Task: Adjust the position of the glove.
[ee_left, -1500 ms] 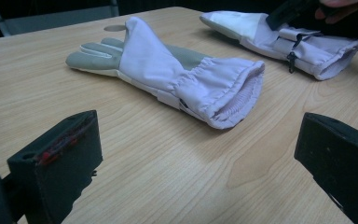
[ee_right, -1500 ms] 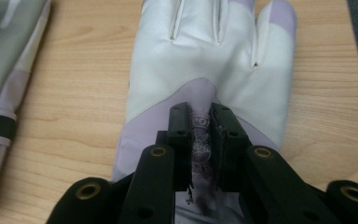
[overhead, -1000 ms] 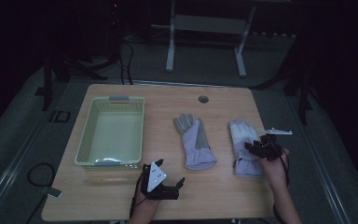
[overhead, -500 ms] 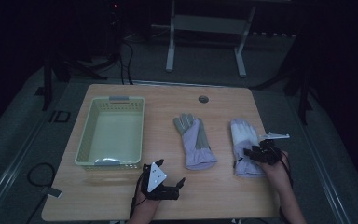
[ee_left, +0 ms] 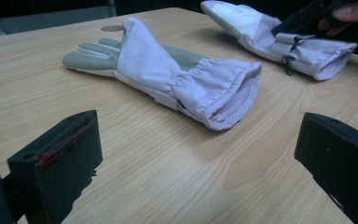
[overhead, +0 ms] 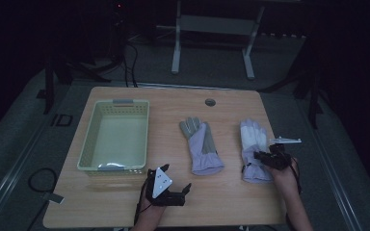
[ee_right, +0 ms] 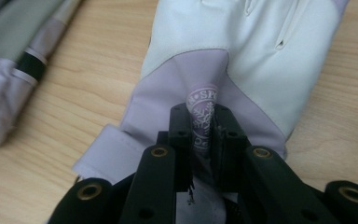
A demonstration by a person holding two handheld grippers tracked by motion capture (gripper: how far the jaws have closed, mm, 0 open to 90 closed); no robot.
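High view: right glove [overhead: 253, 149] lies on table [overhead: 221, 202] at right, long axis near-far, fingers pointing away. Right gripper [overhead: 270, 159] sits on its cuff end.

Left gripper view: jaws wide apart, holding nothing; left glove [ee_left: 168, 74] ahead, cuff opening toward camera.

Right gripper view: jaws nearly closed, pinching a raised fold of right glove fabric just past the cuff.

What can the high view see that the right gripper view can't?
The high view takes in the basket, the left gripper resting open on the table, and both gloves whole. The right gripper view shows up close that the right gripper pinches a fold of the right glove, with printed letters on the fold. Both show the right glove and the left glove.
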